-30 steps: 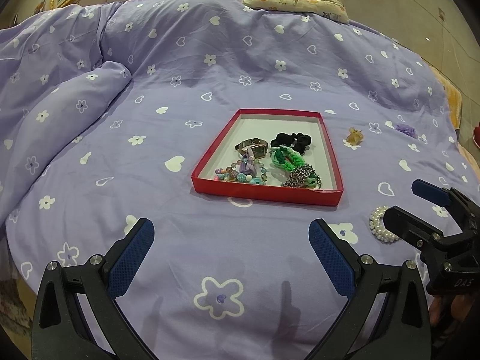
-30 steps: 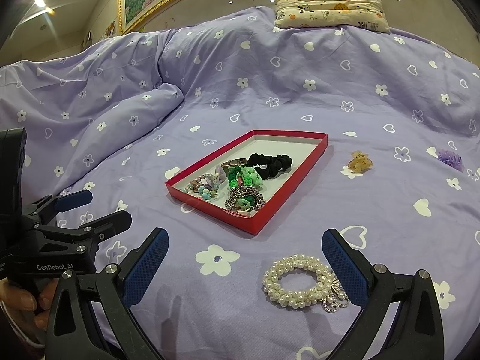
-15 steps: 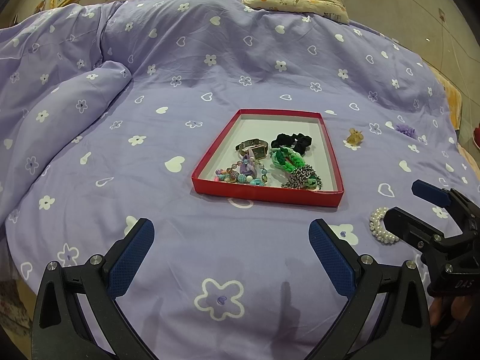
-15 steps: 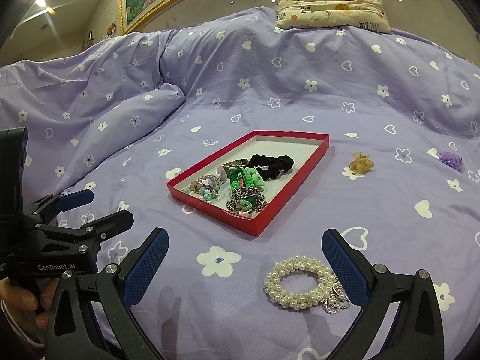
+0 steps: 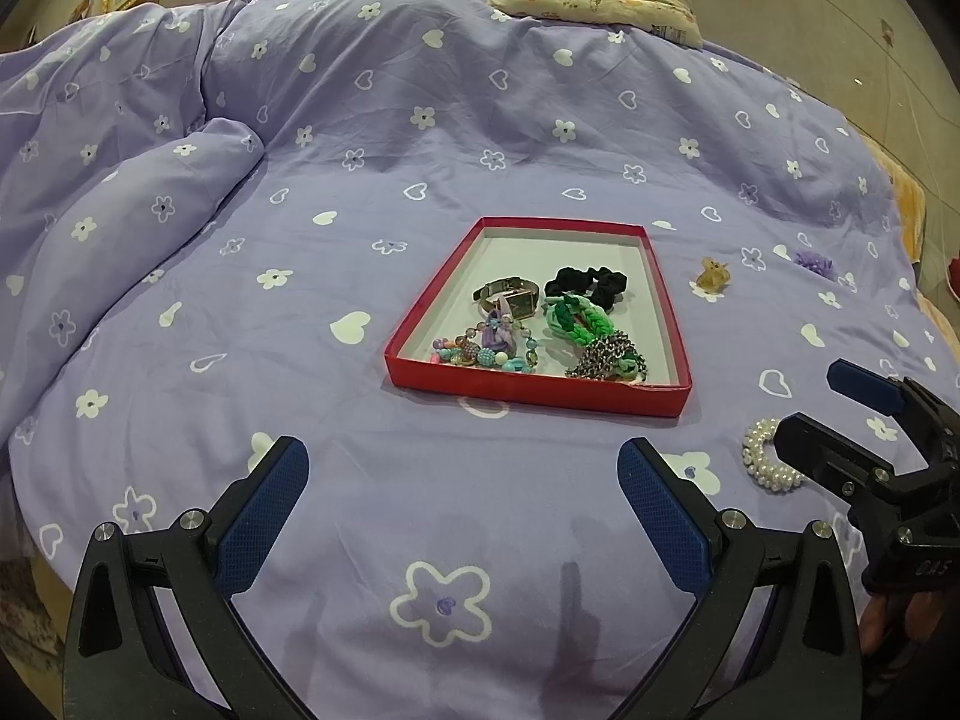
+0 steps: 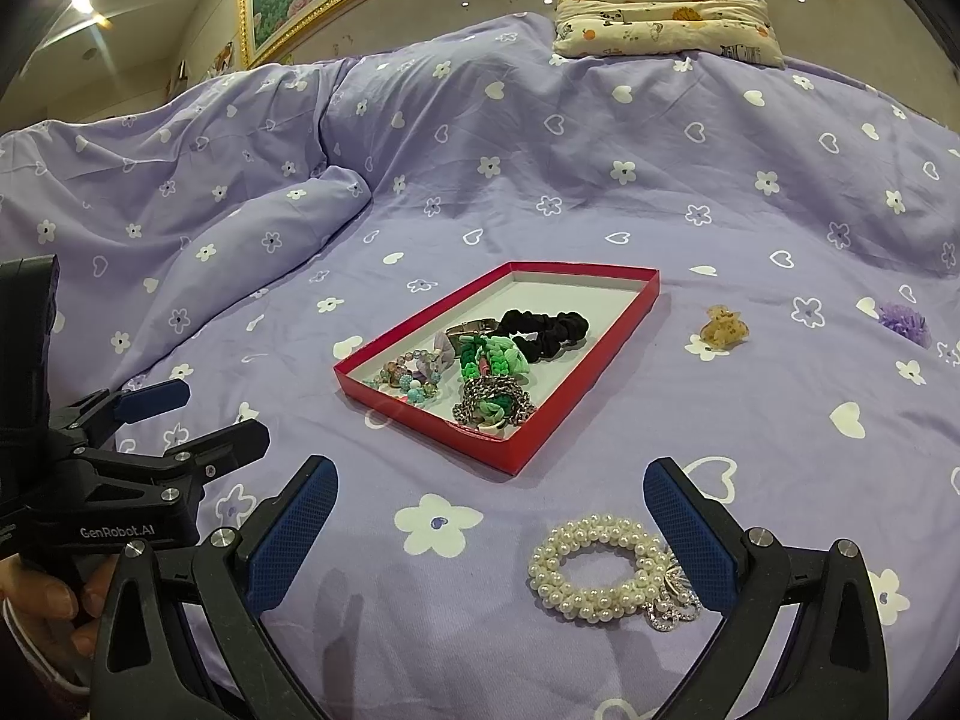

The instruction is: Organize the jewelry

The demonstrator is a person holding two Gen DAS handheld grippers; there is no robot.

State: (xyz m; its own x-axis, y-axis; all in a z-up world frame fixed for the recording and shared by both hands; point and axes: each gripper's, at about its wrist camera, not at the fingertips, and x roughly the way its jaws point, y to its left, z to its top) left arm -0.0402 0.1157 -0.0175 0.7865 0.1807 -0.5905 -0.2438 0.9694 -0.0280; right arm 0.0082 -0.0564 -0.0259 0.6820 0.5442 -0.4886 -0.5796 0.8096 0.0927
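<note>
While both stand wide open and empty, the right tongs (image 6: 489, 522) straddle the pearls (image 6: 600, 576); the left tongs (image 5: 462, 501) face the tray (image 5: 540, 387).

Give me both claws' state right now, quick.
Left claw: open, holding nothing.
Right claw: open, empty, pearl bracelet lying on the bedspread between its fingers.

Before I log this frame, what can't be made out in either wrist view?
- Pearl bracelet: in the left wrist view its right side is hidden behind the right gripper.
- Chain pile in the red tray: pieces too tangled to count.
- Watch: dial too small to read.
- Red object: cut off by the left view's right edge.
</note>
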